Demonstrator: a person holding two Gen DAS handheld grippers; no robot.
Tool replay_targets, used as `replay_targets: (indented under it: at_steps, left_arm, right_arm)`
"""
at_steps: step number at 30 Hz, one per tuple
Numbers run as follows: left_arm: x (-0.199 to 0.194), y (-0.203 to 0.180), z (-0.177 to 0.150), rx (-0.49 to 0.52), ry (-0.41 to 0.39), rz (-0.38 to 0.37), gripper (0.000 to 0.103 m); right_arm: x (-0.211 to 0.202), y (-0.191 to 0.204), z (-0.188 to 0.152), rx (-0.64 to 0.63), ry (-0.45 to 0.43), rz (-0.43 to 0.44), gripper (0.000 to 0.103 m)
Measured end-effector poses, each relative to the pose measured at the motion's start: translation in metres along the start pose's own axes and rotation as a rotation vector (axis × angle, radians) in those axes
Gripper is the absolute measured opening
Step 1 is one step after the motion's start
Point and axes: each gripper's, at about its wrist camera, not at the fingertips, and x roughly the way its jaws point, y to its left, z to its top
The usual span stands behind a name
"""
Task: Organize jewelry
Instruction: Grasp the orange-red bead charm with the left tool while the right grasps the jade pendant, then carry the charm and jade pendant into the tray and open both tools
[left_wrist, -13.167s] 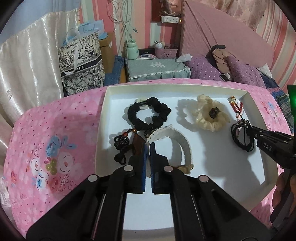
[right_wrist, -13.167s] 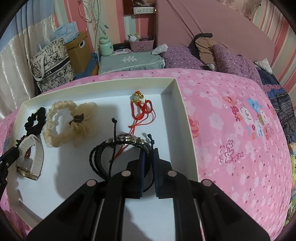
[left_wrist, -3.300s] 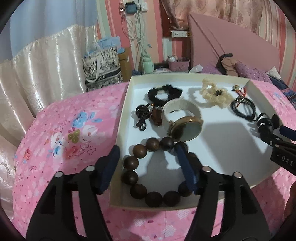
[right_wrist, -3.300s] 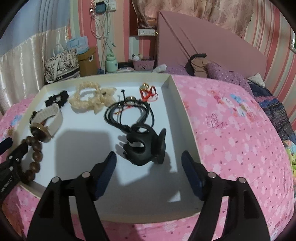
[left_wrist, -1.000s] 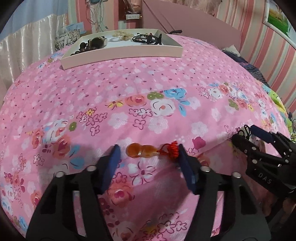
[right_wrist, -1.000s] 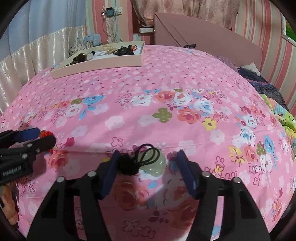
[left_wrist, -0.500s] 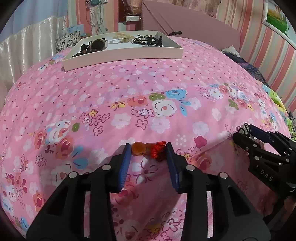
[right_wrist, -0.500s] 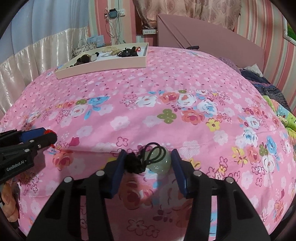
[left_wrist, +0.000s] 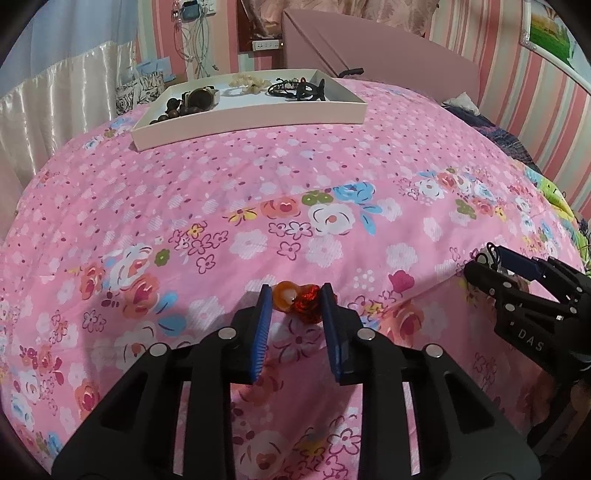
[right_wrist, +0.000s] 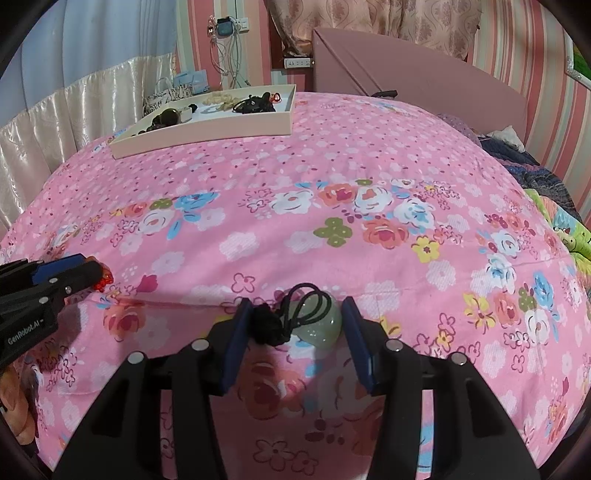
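Note:
An orange gourd pendant (left_wrist: 282, 299) with a red knot (left_wrist: 308, 306) lies on the pink floral bedspread. My left gripper (left_wrist: 295, 291) is closing on it, and both blue pads touch it. A pale green jade pendant (right_wrist: 317, 328) on a black cord (right_wrist: 266, 325) sits between the pads of my right gripper (right_wrist: 295, 303), gripped from both sides. The right gripper (left_wrist: 487, 258) shows at the right edge of the left wrist view. At the left edge of the right wrist view is the left gripper (right_wrist: 85, 267). A white tray (left_wrist: 251, 114) lies far off on the bed.
The tray (right_wrist: 203, 133) holds several pieces, among them a bead bracelet (left_wrist: 166, 110), a watch (left_wrist: 201, 98) and a black hair claw (left_wrist: 308, 90). A pink headboard (right_wrist: 406, 81) stands behind. Curtains hang at the left, and a green blanket (right_wrist: 569, 229) lies at the right.
The left jaws have narrowed onto the orange pendant and bunched its red knot against the gourd. The right jaws have drawn in around the jade pendant. Neither hand has shifted.

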Motion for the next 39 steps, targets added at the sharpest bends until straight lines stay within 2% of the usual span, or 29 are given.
replay_targets:
  at_steps: [9, 16, 19, 21, 26, 39]
  left_arm:
    - [-0.003, -0.009, 0.001, 0.024, -0.018, 0.018, 0.030]
    - [-0.005, -0.019, 0.002, 0.046, -0.016, -0.021, 0.029]
    - [-0.002, -0.019, 0.002, 0.043, -0.004, -0.028, 0.023]
    - [-0.001, -0.018, 0.003, 0.036, 0.004, -0.043, 0.014]
    - [-0.001, -0.020, 0.006, 0.033, 0.006, -0.052, 0.008]
    - [-0.011, -0.019, 0.010, 0.036, -0.025, -0.038, 0.005]
  right_arm:
    - [0.001, 0.000, 0.000, 0.000, 0.000, -0.001, 0.050]
    - [0.001, 0.000, 0.001, 0.000, 0.000, -0.001, 0.050]
    - [0.001, 0.000, 0.001, 0.000, -0.001, -0.001, 0.050]
    - [0.000, 0.000, 0.000, -0.001, 0.000, -0.001, 0.050]
    - [0.001, -0.001, 0.000, 0.001, -0.001, 0.000, 0.050]
    - [0.001, -0.001, 0.001, 0.007, -0.001, 0.001, 0.050]
